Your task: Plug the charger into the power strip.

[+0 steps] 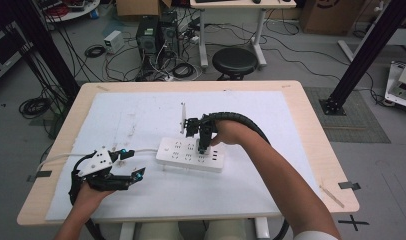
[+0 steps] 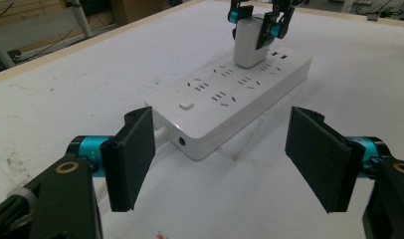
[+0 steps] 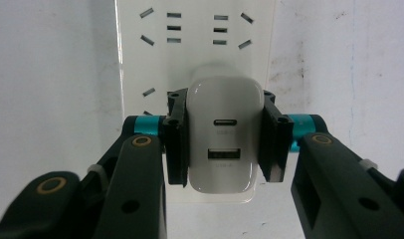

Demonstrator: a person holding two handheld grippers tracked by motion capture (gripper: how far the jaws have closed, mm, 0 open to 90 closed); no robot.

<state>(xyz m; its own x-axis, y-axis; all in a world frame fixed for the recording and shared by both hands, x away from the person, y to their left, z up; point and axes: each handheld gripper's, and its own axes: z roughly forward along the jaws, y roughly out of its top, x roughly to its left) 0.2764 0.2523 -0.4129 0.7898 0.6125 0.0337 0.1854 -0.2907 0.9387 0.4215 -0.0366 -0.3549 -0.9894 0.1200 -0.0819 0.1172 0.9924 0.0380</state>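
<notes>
Charger at power strip, seating or pulling step in hand.

Nearest: left gripper (image 1: 133, 165) released, jaws wide, resting on white mat (image 1: 141, 115) just short of power strip (image 1: 191, 155). Mid-table: right gripper (image 3: 225, 144) clenched on white charger (image 3: 222, 134), pads flat on both sides, charger upright on a socket near strip's far end. Advised: keep charger square to strip, move straight along the pins, no rocking; brace strip with left gripper if it lifts. Beyond: stool (image 1: 234, 60), floor cables.

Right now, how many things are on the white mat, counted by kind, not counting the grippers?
Power strip: 1
Charger: 1
White stick: 1
Total: 3
</notes>
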